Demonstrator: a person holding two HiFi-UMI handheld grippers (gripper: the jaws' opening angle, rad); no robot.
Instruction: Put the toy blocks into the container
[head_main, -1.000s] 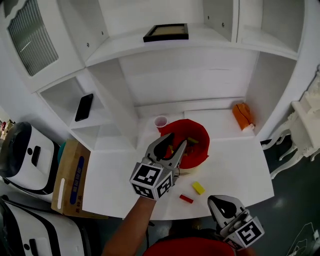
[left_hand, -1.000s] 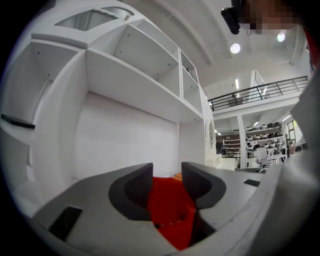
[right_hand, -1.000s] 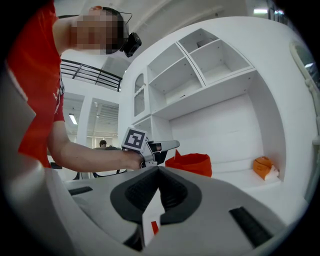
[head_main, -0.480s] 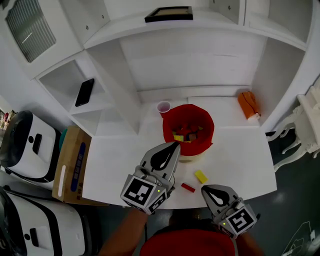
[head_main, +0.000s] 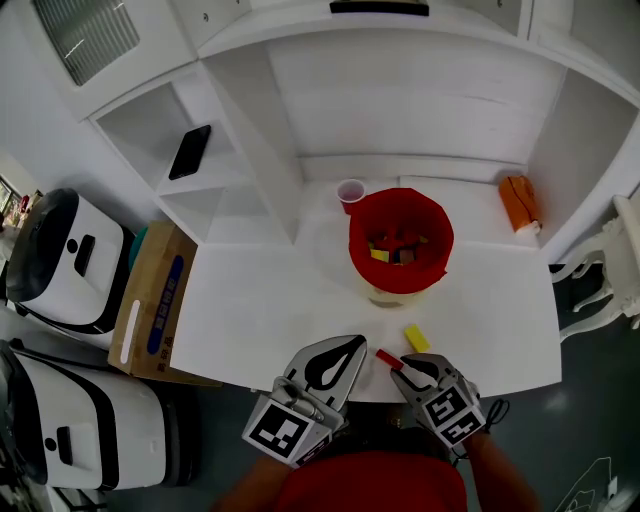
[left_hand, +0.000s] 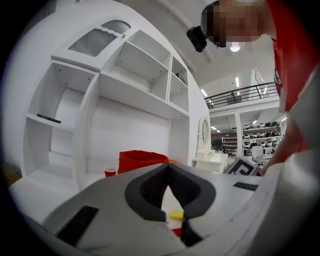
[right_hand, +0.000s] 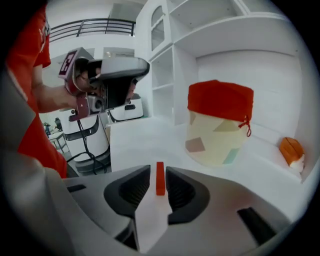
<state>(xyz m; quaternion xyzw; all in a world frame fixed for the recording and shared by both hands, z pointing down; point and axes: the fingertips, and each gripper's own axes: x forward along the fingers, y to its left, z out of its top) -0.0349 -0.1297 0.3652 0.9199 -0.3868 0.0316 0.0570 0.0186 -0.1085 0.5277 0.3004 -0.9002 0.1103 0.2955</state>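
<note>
Bright, even light is falling from overhead across the white wooden shelving unit (head_main: 420, 100) and the flat white tabletop (head_main: 260, 300), which is nearly washing out. Shadows under the shelves are showing pale and soft-edged. The red fabric-rimmed container (head_main: 401, 235) is standing out vividly saturated. A round ceiling lamp (left_hand: 234, 48) is glaring in the left gripper view. Both gripper views are bulging fisheye-fashion, their corners are fading to black, and the nearest foreground is blurring.

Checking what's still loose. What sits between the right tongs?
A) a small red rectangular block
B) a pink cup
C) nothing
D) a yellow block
A: the small red rectangular block stands between the right tongs, whose jaws are opening, clear of it.
</note>
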